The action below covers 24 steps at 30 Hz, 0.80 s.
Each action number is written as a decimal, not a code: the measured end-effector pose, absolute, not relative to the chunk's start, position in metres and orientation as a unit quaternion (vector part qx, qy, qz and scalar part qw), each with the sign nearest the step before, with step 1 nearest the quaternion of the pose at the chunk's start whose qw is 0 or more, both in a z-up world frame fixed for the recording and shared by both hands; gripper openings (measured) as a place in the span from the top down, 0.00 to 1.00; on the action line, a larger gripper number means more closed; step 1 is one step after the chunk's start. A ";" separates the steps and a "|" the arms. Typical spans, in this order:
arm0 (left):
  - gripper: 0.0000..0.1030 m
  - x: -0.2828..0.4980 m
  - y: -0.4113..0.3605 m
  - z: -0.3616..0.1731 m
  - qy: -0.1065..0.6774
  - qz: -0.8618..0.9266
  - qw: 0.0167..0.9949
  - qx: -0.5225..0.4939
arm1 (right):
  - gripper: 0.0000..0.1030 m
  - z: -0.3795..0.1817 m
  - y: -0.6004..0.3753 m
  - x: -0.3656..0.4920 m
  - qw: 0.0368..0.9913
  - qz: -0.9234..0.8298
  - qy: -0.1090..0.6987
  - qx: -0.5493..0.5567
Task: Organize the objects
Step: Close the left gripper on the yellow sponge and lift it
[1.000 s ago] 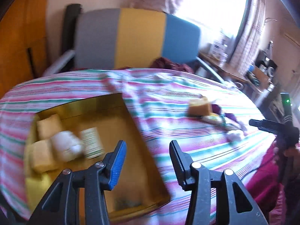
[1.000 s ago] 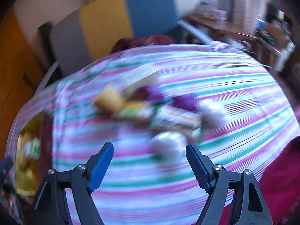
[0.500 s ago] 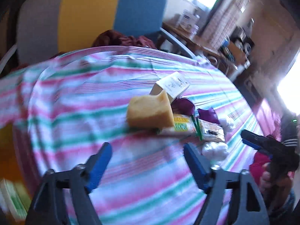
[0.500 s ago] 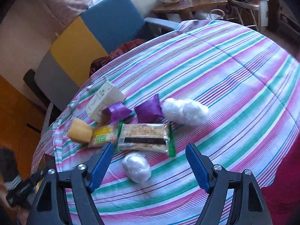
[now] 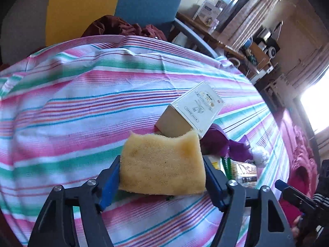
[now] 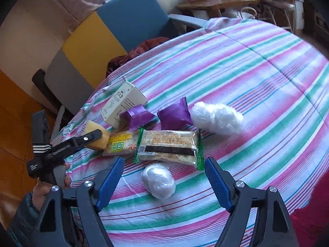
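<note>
A yellow sponge [image 5: 162, 164] lies on the striped tablecloth [image 5: 82, 107] between the open fingers of my left gripper [image 5: 162, 177]; whether the pads touch it I cannot tell. It also shows in the right wrist view [image 6: 96, 138] with the left gripper [image 6: 90, 138] around it. Behind it lie a white box [image 5: 193, 113], two purple packets [image 6: 174, 117], a green-edged snack bar [image 6: 168, 148], a yellow-label packet [image 6: 120, 146], a large white wad [image 6: 218, 119] and a small white wad [image 6: 158, 180]. My right gripper [image 6: 164, 183] is open and empty, just above the small wad.
A grey, yellow and blue chair [image 6: 107, 33] with a dark red cloth [image 5: 121, 26] stands behind the table. A wooden desk [image 6: 218, 2] with boxes is at the back right. A red cover [image 5: 298, 164] lies beyond the table's right edge.
My left gripper swung from the yellow box on the left to the pile and closed in around the sponge. My right gripper came down closer to the small white wad.
</note>
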<state>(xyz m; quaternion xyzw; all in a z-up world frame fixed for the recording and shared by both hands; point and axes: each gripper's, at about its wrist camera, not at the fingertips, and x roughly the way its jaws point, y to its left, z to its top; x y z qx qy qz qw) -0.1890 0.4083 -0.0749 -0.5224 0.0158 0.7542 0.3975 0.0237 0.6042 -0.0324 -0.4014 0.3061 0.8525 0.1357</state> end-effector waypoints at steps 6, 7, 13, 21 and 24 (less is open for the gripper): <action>0.33 -0.158 0.373 -0.053 0.009 0.782 0.379 -0.494 | 0.21 -0.029 0.609 0.028 0.159 0.855 0.297 -0.393; 0.33 -0.149 0.365 -0.047 0.012 0.787 0.378 -0.488 | 0.21 -0.031 0.612 0.029 0.168 0.852 0.302 -0.393; 0.32 -0.083 0.333 -0.041 0.075 0.808 0.358 -0.461 | 0.23 -0.038 0.636 0.042 0.207 0.829 0.349 -0.384; 0.32 -0.028 0.318 -0.073 0.129 0.816 0.336 -0.452 | 0.34 -0.039 0.656 0.058 0.234 0.812 0.398 -0.357; 0.32 -0.018 0.322 -0.073 0.152 0.828 0.334 -0.424 | 0.41 -0.043 0.655 0.055 0.230 0.807 0.401 -0.366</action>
